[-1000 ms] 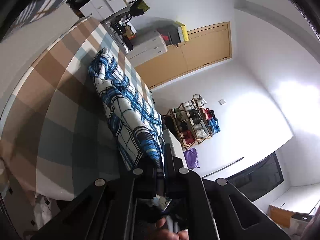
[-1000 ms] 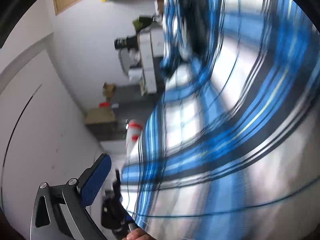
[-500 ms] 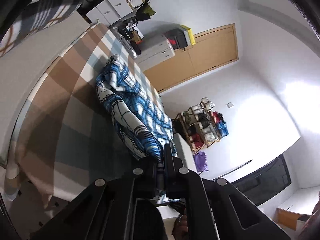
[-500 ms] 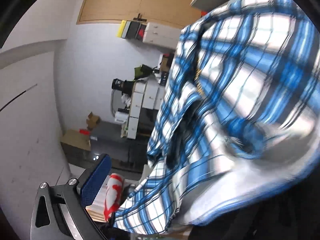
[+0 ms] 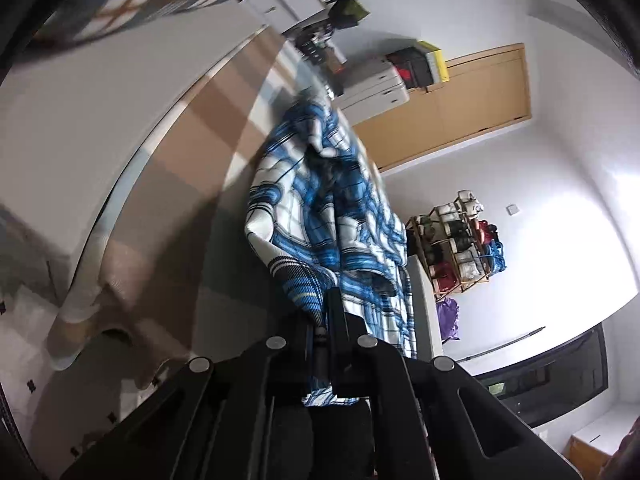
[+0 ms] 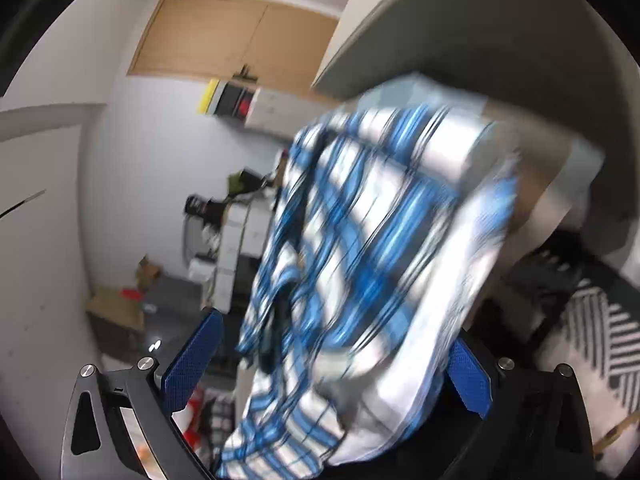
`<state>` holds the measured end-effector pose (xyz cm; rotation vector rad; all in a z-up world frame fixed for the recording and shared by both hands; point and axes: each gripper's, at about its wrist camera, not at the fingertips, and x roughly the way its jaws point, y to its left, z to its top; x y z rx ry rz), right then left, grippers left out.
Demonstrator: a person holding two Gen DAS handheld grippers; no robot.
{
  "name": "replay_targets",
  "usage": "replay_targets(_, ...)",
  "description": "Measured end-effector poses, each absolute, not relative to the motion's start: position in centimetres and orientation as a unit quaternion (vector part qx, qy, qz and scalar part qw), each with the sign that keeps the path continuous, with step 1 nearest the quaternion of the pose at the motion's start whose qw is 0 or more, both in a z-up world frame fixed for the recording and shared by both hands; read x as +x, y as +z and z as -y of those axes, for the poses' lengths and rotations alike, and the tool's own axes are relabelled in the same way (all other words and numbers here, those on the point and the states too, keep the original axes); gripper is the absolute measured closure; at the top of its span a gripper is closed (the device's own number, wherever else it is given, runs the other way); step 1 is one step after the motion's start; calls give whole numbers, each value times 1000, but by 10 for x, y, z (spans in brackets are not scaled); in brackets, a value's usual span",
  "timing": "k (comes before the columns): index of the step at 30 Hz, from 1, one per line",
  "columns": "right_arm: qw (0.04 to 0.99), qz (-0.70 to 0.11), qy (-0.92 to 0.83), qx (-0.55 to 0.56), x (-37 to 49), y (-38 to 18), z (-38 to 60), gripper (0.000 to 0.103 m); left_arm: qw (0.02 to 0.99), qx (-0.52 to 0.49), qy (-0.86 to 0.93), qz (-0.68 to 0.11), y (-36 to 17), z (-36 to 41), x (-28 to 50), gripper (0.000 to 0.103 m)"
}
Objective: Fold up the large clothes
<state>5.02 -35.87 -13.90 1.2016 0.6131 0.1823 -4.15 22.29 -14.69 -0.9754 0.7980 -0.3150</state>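
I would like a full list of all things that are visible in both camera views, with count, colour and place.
shirt: one, blue and white plaid, lying on the bed, one end in the left jaws.
bed cover: one, brown, grey and white checks, under the shirt.
door: one, light wood, in the far wall.
drawer unit: one, white, beside the door.
rack: one, wooden, full of shoes, by the white wall.
left gripper: black, jaws shut on the shirt.
right gripper: blue pads wide apart, shirt draped between them.
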Motion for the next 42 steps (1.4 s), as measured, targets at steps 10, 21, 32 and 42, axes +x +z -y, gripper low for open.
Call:
replay_targets(10, 835, -293, 39, 464, 63, -131, 377, 0, 798, -422, -132, -410, -155, -216, -42, 102)
replay_targets(21, 855, -292, 4, 429, 66, -130, 381, 2, 788, -415, -139, -433, -164, -217, -39, 102)
replay_targets(32, 897, -285, 7, 338, 59, -101, 362, 62, 772, -406, -151, -466, -171, -214, -41, 94)
replay_targets(42, 901, -270, 10, 339, 71, -98, 364, 61, 778, -392, -160, -463, -164, -211, -45, 83)
